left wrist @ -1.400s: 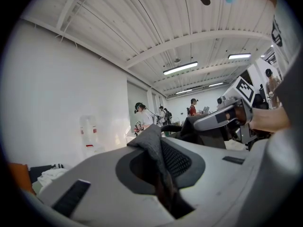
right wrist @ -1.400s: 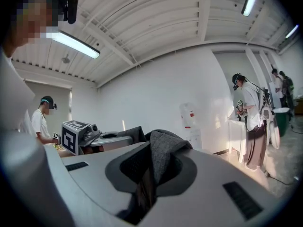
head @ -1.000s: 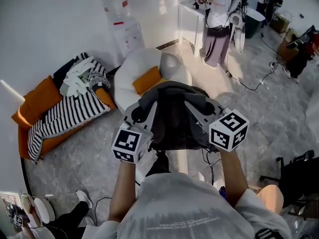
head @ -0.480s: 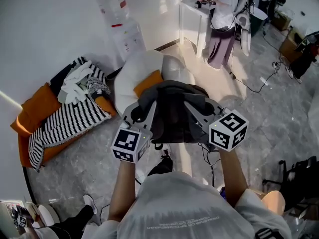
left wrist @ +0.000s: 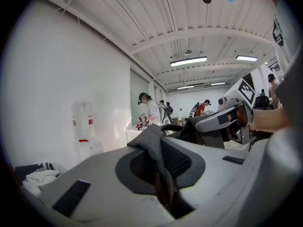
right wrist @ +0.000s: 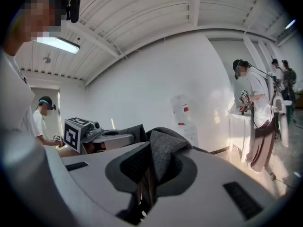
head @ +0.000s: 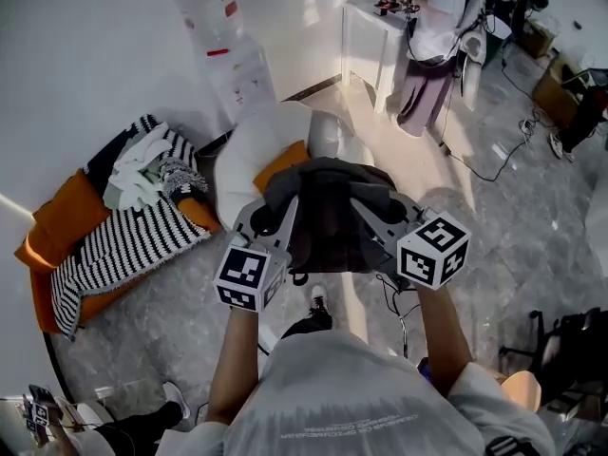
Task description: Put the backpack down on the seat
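A dark grey backpack (head: 328,212) hangs in front of me between both grippers, above the near edge of a white rounded seat (head: 249,145) with an orange cushion (head: 282,158). My left gripper (head: 281,209) is shut on a fold of the backpack's fabric (left wrist: 154,148) at its left side. On the right side, my right gripper (head: 373,207) is shut on another grey fold (right wrist: 160,152). In the left gripper view the right gripper (left wrist: 227,119) shows across the bag. The bag's lower part is hidden behind my arms.
An orange sofa (head: 57,217) with a striped blanket (head: 133,236) and clothes stands left of the seat. A water dispenser (head: 233,50) stands by the wall. A person (head: 432,46) works at a white table (head: 366,27). Cables (head: 484,164) lie on the floor; a dark chair (head: 570,335) at the right.
I have walked on with the backpack toward the white seat; the dispenser and the table have slid up and to the left in the head view. Both grips are unchanged.
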### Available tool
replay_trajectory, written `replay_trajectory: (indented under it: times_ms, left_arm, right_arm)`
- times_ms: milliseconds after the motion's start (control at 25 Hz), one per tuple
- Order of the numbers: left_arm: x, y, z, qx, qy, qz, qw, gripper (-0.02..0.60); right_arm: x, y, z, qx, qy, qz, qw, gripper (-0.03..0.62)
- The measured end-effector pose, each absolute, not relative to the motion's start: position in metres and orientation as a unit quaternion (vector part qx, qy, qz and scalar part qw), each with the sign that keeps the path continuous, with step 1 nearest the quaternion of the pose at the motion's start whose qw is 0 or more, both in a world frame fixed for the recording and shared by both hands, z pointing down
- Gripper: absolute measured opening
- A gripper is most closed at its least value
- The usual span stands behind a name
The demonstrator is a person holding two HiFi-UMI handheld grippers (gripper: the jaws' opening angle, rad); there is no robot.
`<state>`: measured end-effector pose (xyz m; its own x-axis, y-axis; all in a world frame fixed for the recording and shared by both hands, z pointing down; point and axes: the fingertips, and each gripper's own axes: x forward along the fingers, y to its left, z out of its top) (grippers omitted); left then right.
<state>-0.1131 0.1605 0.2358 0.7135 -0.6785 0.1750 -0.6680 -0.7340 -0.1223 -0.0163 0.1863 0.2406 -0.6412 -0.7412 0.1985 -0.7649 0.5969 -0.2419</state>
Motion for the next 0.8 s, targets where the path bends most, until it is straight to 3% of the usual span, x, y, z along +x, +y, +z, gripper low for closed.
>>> replay_trajectory:
  times_ms: [800]
  left_arm:
    - [-0.129, 0.039, 0.252, -0.936, 0.337, -0.104, -0.013, 0.044]
  right_arm:
    - [-0.032, 0.066, 0.254, 0.442, -0.877, 0.181, 0.045, 0.032]
